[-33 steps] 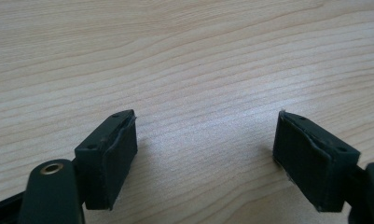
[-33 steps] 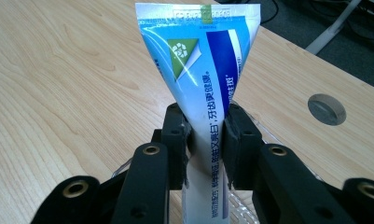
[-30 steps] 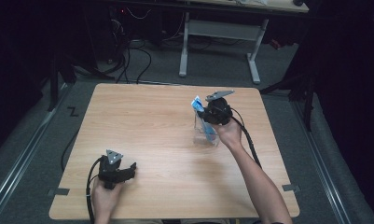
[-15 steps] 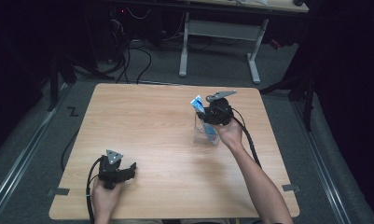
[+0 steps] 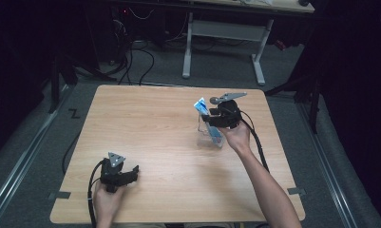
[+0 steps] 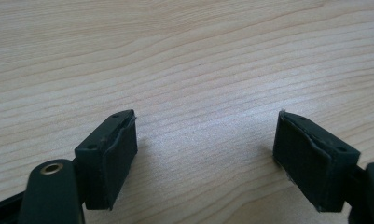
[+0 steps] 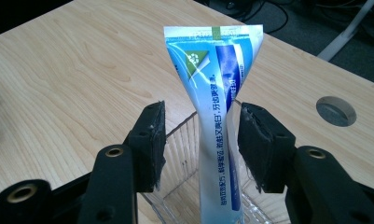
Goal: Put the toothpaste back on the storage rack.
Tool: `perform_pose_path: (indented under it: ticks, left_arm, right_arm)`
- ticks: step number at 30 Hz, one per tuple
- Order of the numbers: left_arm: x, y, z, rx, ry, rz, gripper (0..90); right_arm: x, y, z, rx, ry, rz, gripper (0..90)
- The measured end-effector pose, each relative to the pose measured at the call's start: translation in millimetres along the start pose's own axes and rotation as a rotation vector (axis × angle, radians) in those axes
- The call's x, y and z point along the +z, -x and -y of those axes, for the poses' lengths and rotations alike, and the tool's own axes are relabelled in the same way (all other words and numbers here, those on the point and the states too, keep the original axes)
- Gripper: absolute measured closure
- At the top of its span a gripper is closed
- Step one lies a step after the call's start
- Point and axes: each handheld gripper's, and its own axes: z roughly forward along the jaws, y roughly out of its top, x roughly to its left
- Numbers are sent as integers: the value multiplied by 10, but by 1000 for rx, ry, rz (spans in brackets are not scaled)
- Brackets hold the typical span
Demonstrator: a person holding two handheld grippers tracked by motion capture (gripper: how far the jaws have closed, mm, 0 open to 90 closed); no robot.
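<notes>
Currently, on the wooden table (image 5: 145,123), a clear container (image 5: 208,134) holds the toothpaste tube (image 7: 215,140) upright. Tipping is risked if a pad snags the tube during withdrawal. The right gripper (image 7: 201,144) is poised above, its jaws just opened, tube between them, untouched. The left gripper (image 6: 203,154) is rested low, jaws spread, empty.

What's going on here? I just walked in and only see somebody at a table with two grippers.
A person is standing a toothpaste tube upright in a clear plastic holder on the wooden table. The right gripper has just been opening; the tube stands between its jaws, with gaps on both sides. The left gripper rests open near the table's near edge, with nothing between its jaws.
</notes>
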Motion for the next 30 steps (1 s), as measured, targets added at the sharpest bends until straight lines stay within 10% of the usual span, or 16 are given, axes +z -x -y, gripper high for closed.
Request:
perform_pose_path:
  ticks: [30]
  left_arm:
    - [1,1,0,0,1,-1,221]
  right_arm:
    - [-416,47,29,5,59,-8,514]
